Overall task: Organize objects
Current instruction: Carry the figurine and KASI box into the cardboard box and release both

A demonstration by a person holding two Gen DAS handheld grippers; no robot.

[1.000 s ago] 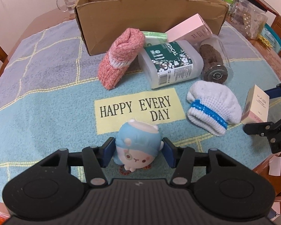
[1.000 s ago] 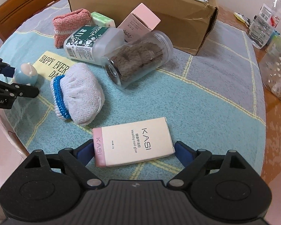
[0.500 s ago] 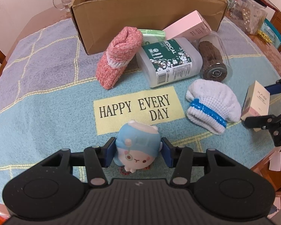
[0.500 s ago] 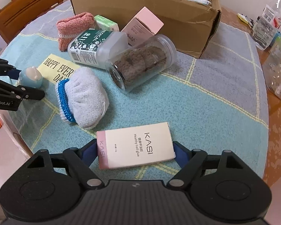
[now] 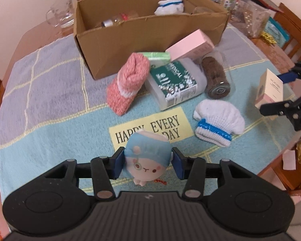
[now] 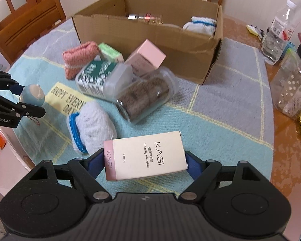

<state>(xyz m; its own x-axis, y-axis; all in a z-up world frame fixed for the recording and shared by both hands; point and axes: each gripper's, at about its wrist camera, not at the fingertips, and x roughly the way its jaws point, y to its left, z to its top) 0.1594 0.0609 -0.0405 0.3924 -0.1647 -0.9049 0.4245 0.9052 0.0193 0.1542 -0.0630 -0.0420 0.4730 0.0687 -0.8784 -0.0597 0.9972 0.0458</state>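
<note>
Left gripper (image 5: 147, 163) clamps plush toy (image 5: 147, 156); right gripper (image 6: 145, 163) clamps KASI box (image 6: 145, 155).

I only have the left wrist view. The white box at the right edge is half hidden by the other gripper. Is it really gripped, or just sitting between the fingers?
Observer: Gripped. In the right wrist view the right gripper has just been closing its jaws, and its blue pads press on the two short ends of the white box, which is off the cloth.
Operator: Which box is it? I can't read the print from here.
Observer: Its top face reads KASI, Healthy nail glue, and the pink band at its left end says KASI again.
</note>
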